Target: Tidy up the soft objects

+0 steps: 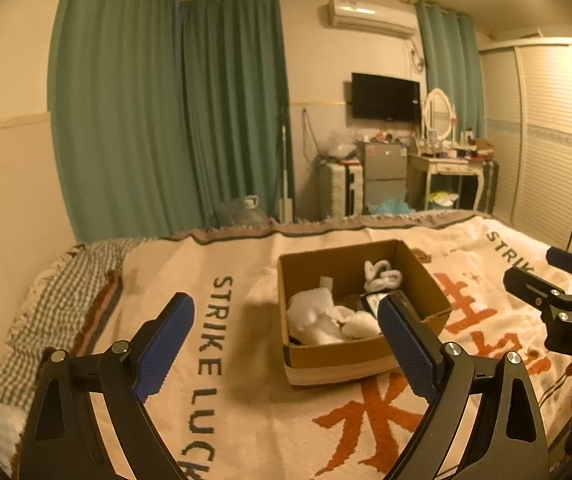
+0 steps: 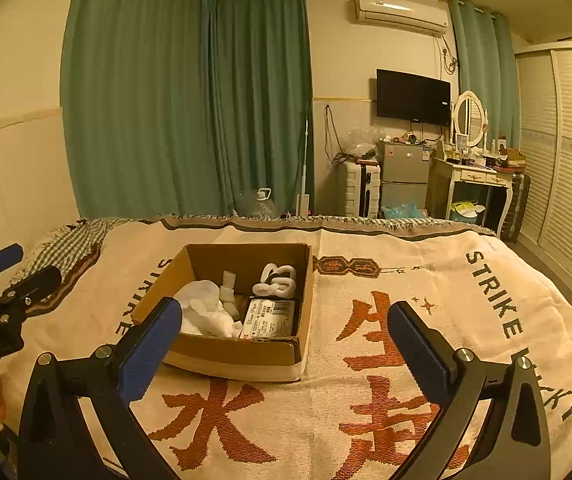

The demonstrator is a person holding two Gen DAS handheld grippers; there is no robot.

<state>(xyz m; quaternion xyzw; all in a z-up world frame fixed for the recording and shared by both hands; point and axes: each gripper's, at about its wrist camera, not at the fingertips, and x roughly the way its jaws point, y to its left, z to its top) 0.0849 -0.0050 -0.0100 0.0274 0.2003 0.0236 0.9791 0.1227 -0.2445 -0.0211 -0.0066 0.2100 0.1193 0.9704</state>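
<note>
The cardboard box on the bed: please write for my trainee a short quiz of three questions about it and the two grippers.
1. True or false: the cardboard box stands open on the blanket.
2. Which item lies flat in the near right corner of the box, as the right wrist view shows it?
A. a labelled dark packet
B. a green bottle
C. a metal spoon
3. Fill in: the left gripper and the right gripper are both ____, holding nothing.

Key
1. True. White soft items lie inside.
2. A, the labelled dark packet, beside the white looped piece.
3. open
</note>
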